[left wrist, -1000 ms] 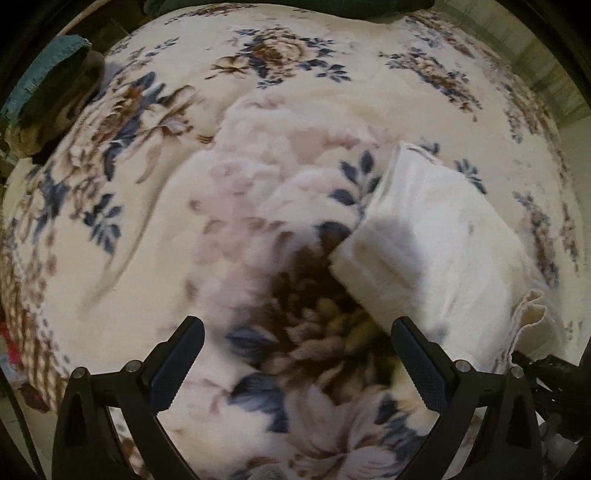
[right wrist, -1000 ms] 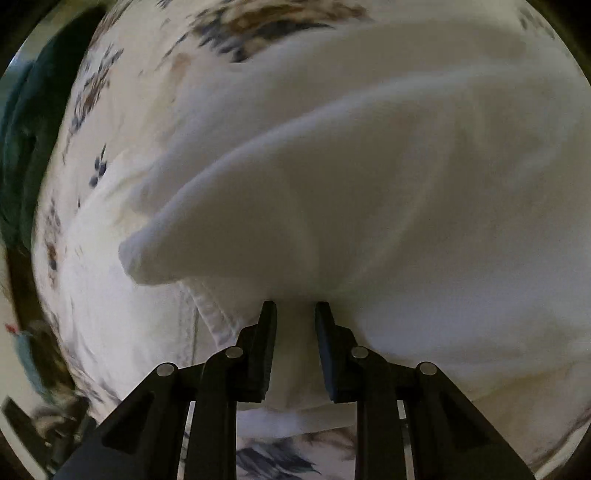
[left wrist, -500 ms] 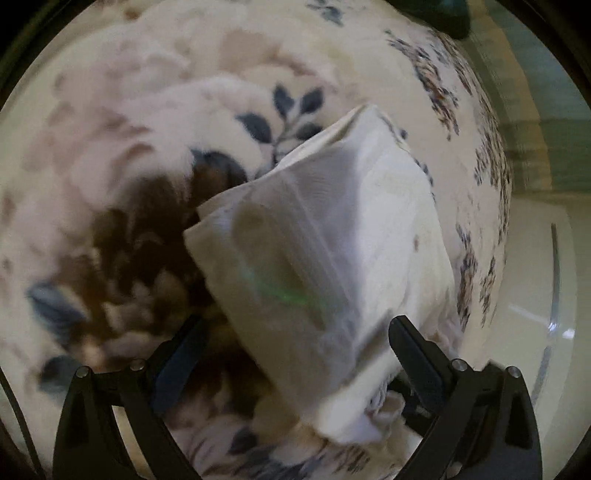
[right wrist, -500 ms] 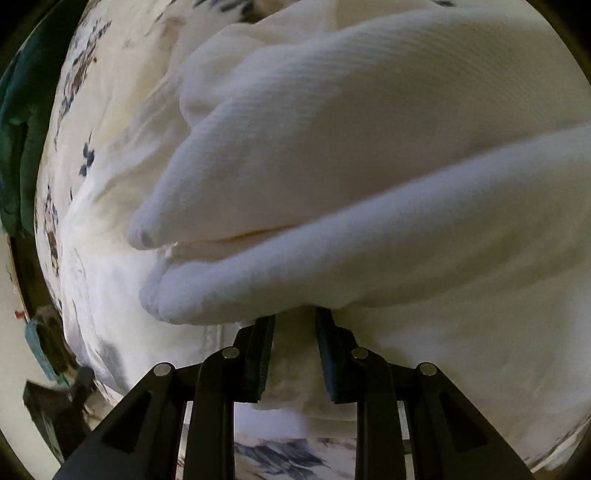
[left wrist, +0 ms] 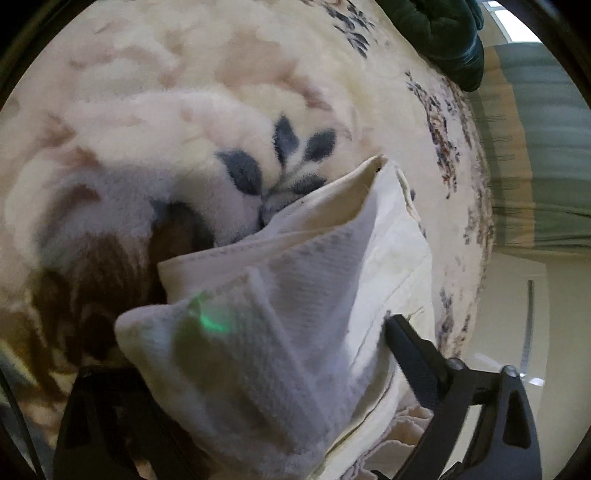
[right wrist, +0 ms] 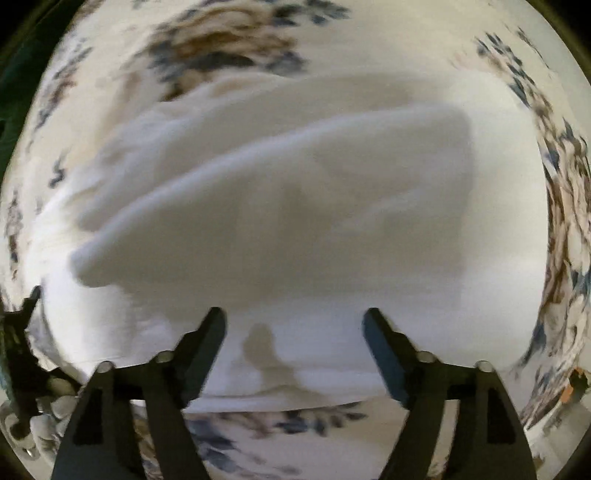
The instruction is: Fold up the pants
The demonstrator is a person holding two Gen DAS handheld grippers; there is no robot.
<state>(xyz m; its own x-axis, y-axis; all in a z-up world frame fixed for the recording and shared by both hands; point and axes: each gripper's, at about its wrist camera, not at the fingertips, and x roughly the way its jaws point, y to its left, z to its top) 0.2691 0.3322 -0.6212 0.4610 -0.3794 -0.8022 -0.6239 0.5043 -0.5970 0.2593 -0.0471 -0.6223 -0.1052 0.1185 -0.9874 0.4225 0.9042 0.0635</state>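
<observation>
The white pants (left wrist: 295, 295) lie folded in layers on a fluffy floral blanket (left wrist: 184, 110). My left gripper (left wrist: 255, 354) points down at a folded corner of them. The thick fold fills the gap between its fingers while the jaws are closing. Its right finger (left wrist: 406, 350) touches the cloth's edge, and its left finger is hidden under the corner. In the right wrist view the pants (right wrist: 295, 203) spread out below my right gripper (right wrist: 293, 325). That gripper hangs straight above them, its jaws opening wide and nothing held between them.
The blanket (right wrist: 221, 48) covers a bed. A dark green cloth (left wrist: 443, 33) lies at the bed's far edge. Pale floor (left wrist: 517, 314) shows past the bed's right side. A black object (right wrist: 18, 350) stands at the left edge of the right wrist view.
My right gripper let go of the pants' fabric, opened wide and drew back. My left gripper came down and rolled over the folded corner, which now sits between its fingers.
</observation>
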